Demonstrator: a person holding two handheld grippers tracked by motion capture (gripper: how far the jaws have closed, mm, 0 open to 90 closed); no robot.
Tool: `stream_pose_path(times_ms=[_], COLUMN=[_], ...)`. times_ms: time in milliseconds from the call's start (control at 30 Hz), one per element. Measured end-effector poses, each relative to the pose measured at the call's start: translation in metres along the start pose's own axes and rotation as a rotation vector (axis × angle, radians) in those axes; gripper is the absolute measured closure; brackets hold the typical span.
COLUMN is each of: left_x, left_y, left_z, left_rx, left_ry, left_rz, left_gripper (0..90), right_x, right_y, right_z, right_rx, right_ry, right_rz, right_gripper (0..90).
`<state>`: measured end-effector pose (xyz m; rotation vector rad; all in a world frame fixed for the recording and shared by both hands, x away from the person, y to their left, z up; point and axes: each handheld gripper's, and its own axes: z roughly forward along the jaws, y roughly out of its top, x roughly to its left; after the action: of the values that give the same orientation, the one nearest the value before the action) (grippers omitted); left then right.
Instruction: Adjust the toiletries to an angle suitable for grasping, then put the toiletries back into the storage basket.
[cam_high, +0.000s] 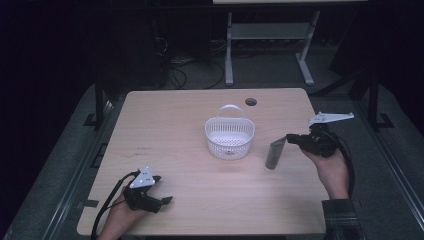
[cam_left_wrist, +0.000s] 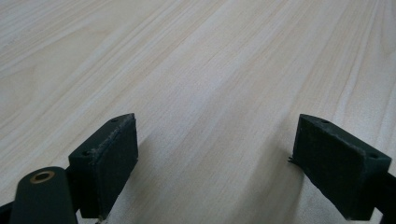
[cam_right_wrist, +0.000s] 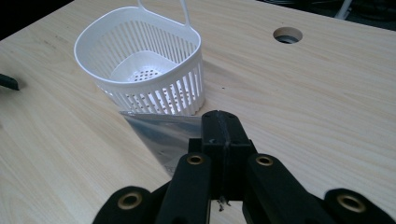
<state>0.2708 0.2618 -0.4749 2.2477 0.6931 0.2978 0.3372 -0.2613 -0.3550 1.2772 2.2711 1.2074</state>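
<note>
A white slotted basket (cam_high: 229, 138) with a loop handle stands at the middle of the wooden table; it is empty in the right gripper view (cam_right_wrist: 144, 74). To its right my right gripper (cam_high: 291, 139) is shut on a grey foil pouch (cam_high: 274, 153) that hangs down toward the table. In the right gripper view the pouch (cam_right_wrist: 161, 133) sticks out left of the closed jaws (cam_right_wrist: 219, 128), just in front of the basket. My left gripper (cam_high: 164, 201) rests near the front left edge, open, with bare table between its pads (cam_left_wrist: 112, 163).
A round cable hole (cam_high: 251, 102) sits in the table (cam_high: 175, 120) behind the basket. Beyond the far edge are a white desk frame (cam_high: 270, 40) and cables on a dark floor.
</note>
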Motion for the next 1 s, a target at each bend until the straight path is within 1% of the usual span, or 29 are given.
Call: stream_pose_path(times_ms=[167,367,567,700,733,767,833,867,967,1000], left_x=[0.0001,0.0000,0.0001,0.0002,0.0002,0.0002,0.0001,0.0001,0.0000,0.0000], left_y=[0.0000,0.0000,0.0000,0.0000,0.0000,0.0000,0.0000,0.0000,-0.0001,-0.0001], left_z=[-0.0001,0.0000,0.0000,-0.0001,-0.0001,-0.0001,0.0000,-0.0001,0.0000,0.0000], left_rx=[0.000,0.000,0.000,0.000,0.000,0.000,0.000,0.001,0.001,0.001], left_ry=[0.001,0.000,0.000,0.001,0.001,0.001,0.000,0.000,-0.001,-0.001], left_rz=[0.002,0.000,0.000,0.002,0.002,0.002,0.001,0.001,0.000,0.000], left_gripper=[13.1,13.1,13.1,13.1,13.1,13.1,13.1,13.1,13.1,13.1], right_x=[-0.0030,-0.0056,-0.0064,-0.0065,-0.0064,-0.0061,-0.0055,-0.0051,-0.0043,-0.0043], right_y=[0.0017,0.0056,0.0044,0.0030,0.0029,0.0026,0.0021,0.0019,0.0018,0.0018], right_z=[0.0034,0.0063,0.0040,0.0010,-0.0002,-0.0013,-0.0022,-0.0022,-0.0031,-0.0031], right_rx=[0.004,0.006,0.017,0.043,0.047,0.051,0.069,0.081,0.102,0.102], right_ry=[-0.002,-0.001,-0.002,0.000,-0.002,0.000,0.001,-0.001,-0.008,-0.008], right_rz=[0.006,0.002,-0.002,-0.001,0.001,0.007,0.021,0.018,0.006,0.006], right_gripper=[89.8,89.9,89.1,75.8,71.4,64.0,55.1,50.7,41.2,41.2])
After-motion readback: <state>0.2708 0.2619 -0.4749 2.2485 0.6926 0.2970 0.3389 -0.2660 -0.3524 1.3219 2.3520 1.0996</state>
